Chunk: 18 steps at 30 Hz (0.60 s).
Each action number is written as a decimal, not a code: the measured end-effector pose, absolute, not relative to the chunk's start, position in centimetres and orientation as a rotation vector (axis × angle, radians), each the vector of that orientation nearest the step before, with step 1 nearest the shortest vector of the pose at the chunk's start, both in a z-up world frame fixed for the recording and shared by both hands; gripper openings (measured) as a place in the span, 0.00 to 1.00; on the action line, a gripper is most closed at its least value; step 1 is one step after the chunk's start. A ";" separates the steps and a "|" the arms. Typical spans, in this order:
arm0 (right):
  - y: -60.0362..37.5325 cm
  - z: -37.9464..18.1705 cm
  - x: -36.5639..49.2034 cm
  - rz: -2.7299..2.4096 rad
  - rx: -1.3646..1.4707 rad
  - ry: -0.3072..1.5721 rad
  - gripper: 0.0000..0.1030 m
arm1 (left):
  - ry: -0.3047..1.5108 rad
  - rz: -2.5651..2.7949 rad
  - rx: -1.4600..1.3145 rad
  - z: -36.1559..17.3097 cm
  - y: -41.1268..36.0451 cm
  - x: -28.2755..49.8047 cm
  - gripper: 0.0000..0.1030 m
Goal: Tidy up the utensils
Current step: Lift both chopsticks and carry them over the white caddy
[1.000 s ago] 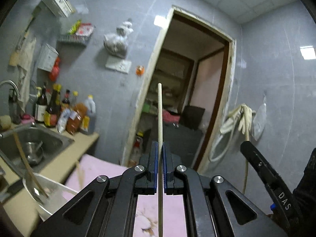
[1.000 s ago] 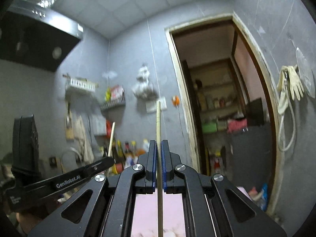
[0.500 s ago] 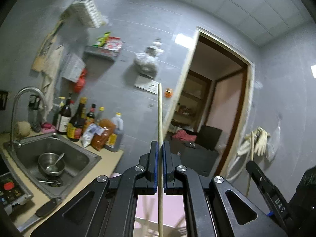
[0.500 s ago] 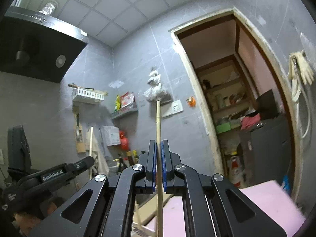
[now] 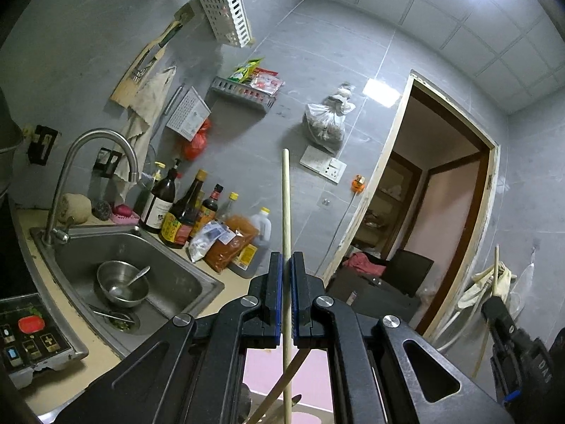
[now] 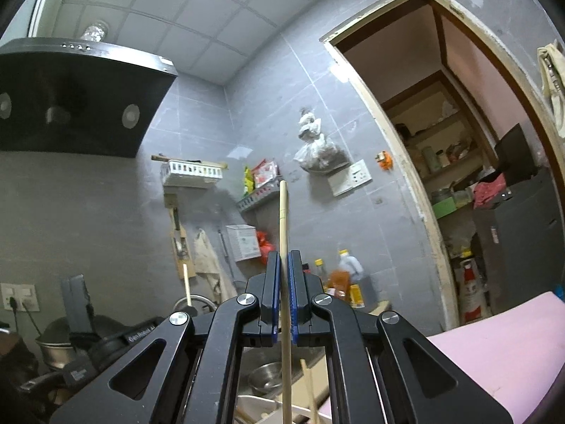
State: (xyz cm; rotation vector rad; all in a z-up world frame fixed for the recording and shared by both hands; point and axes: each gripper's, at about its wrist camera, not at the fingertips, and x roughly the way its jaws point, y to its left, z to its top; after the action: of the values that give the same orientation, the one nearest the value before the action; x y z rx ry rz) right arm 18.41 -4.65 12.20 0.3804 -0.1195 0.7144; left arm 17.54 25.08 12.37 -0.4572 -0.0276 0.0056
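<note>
The left gripper (image 5: 286, 272) had its blue-padded fingers (image 5: 277, 282) clamped on a pale wooden chopstick (image 5: 286, 212), which stood upright between them, its blunt tip rising above the fingers against the grey tiled wall (image 5: 353, 53). The right gripper (image 6: 284, 272) was likewise closed on a second chopstick (image 6: 283, 219), also upright between its pads and reaching up past a small wall shelf (image 6: 257, 198). Below the left fingers, more wooden sticks (image 5: 282, 388) crossed at an angle over a pink mat (image 5: 314, 371). To the left of that gripper lay a steel sink (image 5: 169, 275) holding a metal bowl (image 5: 122, 284) with a spoon in it, under a curved tap (image 5: 95, 148). Sauce bottles (image 5: 183, 212) stood in a row on the tabletop (image 5: 233, 279) behind the sink. A white slotted utensil holder (image 5: 226, 14) hung high on the wall. At the right stood an open doorway (image 5: 434, 212).
</note>
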 end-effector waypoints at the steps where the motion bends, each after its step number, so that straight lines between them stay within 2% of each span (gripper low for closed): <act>1: -4.5 12.1 18.5 0.718 0.381 -0.120 0.03 | -0.036 0.009 -0.447 12.3 24.9 17.4 0.02; 8: -2.6 11.1 19.3 0.738 0.351 -0.093 0.03 | -0.069 0.029 -0.385 12.5 24.4 17.5 0.02; 18: -1.9 10.4 19.6 0.744 0.341 -0.088 0.03 | -0.123 0.034 -0.438 11.7 25.9 15.1 0.02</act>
State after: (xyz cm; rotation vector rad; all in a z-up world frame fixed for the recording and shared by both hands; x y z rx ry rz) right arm 19.58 -1.94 10.42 0.3408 -0.0880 0.7435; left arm 15.11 25.85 11.75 -0.4382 -0.1229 0.0342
